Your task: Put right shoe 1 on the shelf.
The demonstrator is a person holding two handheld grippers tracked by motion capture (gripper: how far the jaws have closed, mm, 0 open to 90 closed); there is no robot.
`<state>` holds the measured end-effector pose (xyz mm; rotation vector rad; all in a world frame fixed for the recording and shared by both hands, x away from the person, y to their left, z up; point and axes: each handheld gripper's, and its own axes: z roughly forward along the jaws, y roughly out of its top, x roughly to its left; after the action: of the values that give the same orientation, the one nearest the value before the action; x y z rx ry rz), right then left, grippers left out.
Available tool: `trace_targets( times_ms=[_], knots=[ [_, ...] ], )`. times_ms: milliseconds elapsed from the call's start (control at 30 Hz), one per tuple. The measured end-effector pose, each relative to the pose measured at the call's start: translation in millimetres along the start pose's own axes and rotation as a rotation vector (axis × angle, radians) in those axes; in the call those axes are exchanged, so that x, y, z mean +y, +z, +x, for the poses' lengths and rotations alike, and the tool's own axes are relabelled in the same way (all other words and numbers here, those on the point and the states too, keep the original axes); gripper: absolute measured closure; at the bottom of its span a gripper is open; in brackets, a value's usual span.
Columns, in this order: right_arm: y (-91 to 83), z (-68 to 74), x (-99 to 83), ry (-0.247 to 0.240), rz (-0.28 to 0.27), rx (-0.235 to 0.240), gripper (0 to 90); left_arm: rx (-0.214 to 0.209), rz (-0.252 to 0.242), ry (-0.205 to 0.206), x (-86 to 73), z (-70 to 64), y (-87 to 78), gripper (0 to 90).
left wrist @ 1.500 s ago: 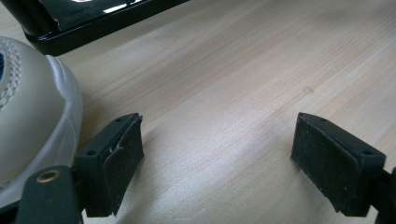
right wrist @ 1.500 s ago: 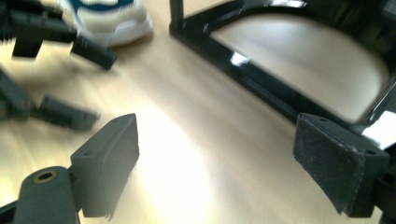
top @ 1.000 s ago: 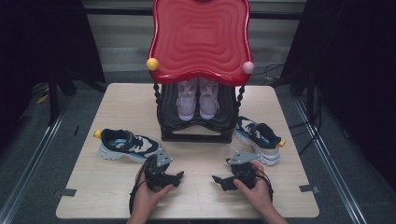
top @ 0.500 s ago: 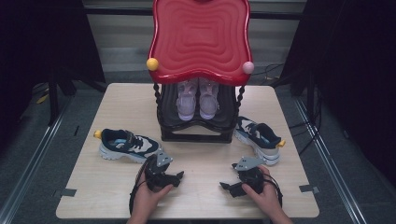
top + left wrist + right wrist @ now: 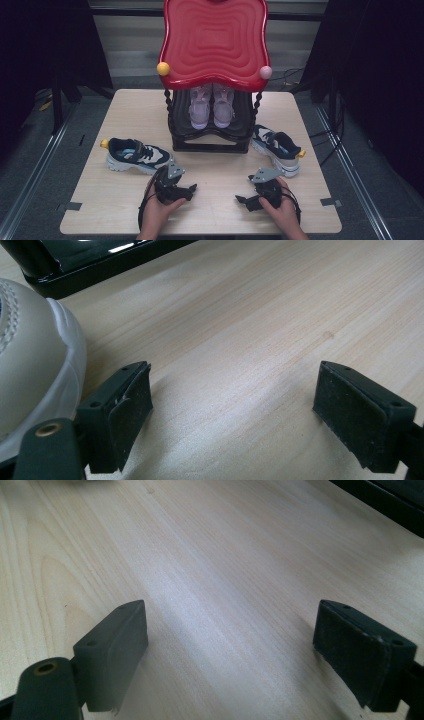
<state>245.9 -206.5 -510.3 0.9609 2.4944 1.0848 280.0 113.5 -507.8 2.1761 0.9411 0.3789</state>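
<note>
High view: the navy and white left shoe (image 5: 135, 156) lies on its sole at the left of the table (image 5: 125, 110), toe toward the middle, just beyond the left gripper (image 5: 187, 190). That gripper rests low at the near edge in the person's left hand (image 5: 159, 210), jaws spread wide on nothing, pointing right; in the left gripper view the shoe's white toe (image 5: 35, 370) sits just beside one jaw. The right gripper (image 5: 242, 200) mirrors it, jaws apart over bare wood, with the right shoe (image 5: 277, 148) near it beside the black rack (image 5: 210, 145).
</note>
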Motion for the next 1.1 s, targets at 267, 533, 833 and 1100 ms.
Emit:
trace_targets(
  times_ms=[267,533,833,1100],
  knots=[
    [0.1,0.0,0.0,0.000,-0.002,0.000,13.9,0.004,0.019,0.017,1.5,0.9,-2.5,16.9],
    [0.1,-0.1,0.0,0.000,-0.002,0.000,13.9,-0.033,0.045,0.027,9.8,5.2,-10.9,18.8],
    [0.1,-0.1,0.0,0.000,-0.002,0.001,13.9,-0.075,0.088,0.028,15.4,9.8,-17.4,19.6],
    [0.1,0.0,0.0,0.000,-0.002,0.001,13.9,-0.079,0.102,0.036,24.1,19.9,-29.2,20.0]
  ],
)
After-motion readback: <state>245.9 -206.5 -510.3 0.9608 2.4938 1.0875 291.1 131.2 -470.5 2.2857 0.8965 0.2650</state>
